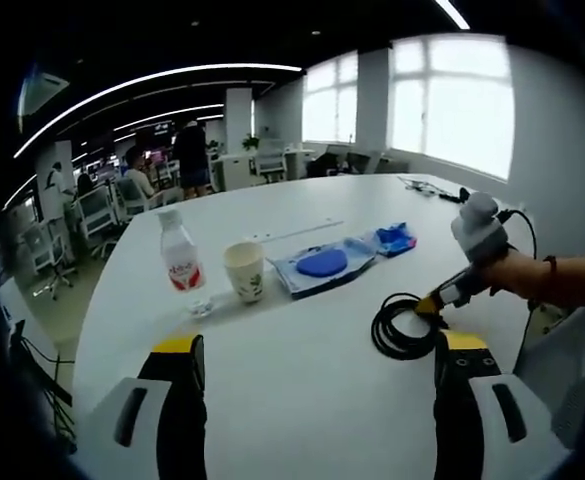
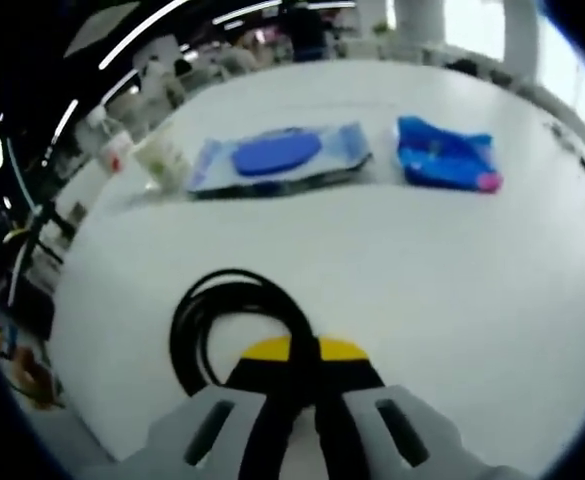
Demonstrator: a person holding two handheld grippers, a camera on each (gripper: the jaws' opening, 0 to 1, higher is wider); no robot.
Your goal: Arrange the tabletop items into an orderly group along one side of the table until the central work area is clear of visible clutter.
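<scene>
Right gripper (image 2: pixel 317 350) clamps the coiled black cable (image 2: pixel 227 325), presumably to drag it beside the wipes pack (image 2: pixel 277 157); left gripper (image 1: pixel 317 350) hovers, jaws spread, empty.

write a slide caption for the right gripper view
Right hand-held gripper shut on a coiled black cable on the white table, wipes pack beyond.

room: open office | windows (image 1: pixel 452 100) bright | ceiling light strips (image 1: pixel 152 85) | office chairs (image 1: pixel 97 210) behind
</scene>
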